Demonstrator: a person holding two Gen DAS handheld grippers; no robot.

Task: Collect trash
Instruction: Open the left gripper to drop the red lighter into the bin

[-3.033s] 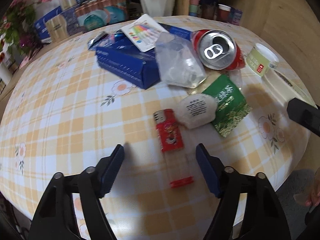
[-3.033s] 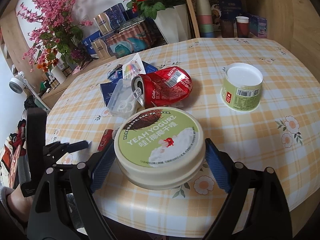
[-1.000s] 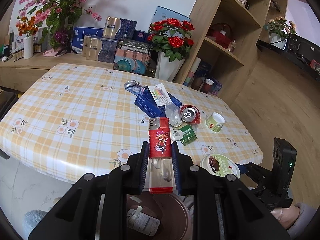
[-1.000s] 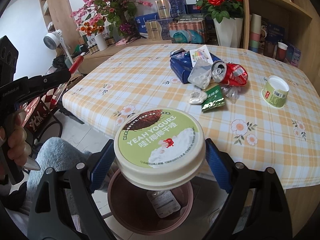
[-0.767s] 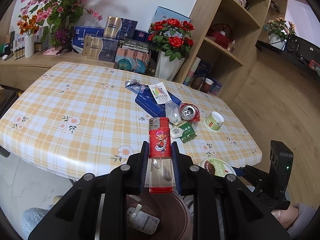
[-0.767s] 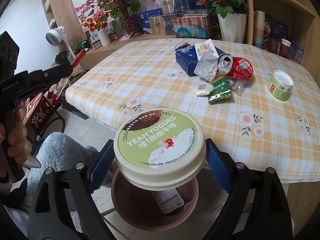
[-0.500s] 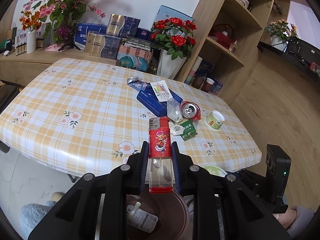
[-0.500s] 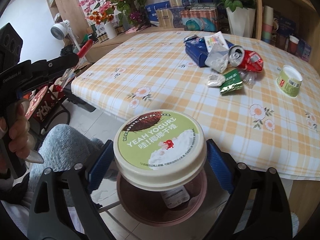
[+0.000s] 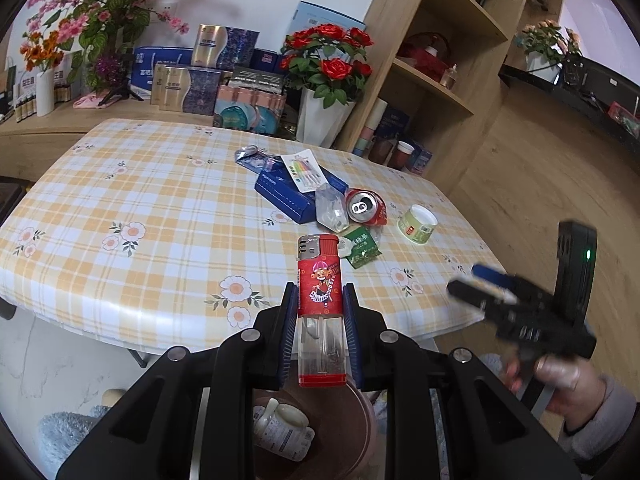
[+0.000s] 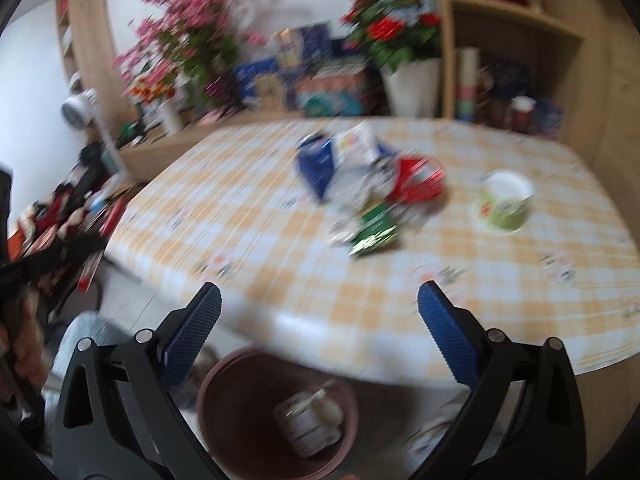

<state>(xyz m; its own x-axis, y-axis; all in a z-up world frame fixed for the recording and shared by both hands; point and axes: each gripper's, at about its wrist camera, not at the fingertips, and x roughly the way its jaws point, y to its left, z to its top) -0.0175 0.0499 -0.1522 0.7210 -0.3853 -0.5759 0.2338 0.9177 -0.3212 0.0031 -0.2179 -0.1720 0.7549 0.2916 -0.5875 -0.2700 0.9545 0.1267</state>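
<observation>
My left gripper (image 9: 320, 322) is shut on a red lighter (image 9: 320, 300) and holds it above a brown bin (image 9: 352, 420) that stands on the floor by the table's front edge. A white bottle (image 9: 282, 428) lies in the bin. My right gripper (image 10: 319, 308) is open and empty above the same bin (image 10: 240, 408); it also shows at the right of the left wrist view (image 9: 484, 284). On the table lie a blue box (image 9: 286, 194), a crushed red can (image 9: 364, 210), a green packet (image 9: 362, 252) and a green cup (image 9: 416, 224).
The checked tablecloth (image 9: 140, 208) hangs over the table's front edge. Wooden shelves (image 9: 436, 60) and a vase of red roses (image 9: 324, 92) stand behind the table. The right wrist view is blurred by motion.
My right gripper has opened and no longer holds the yogurt tub, which is out of sight. It has swung up toward the table. My left gripper still holds the lighter over the bin.
</observation>
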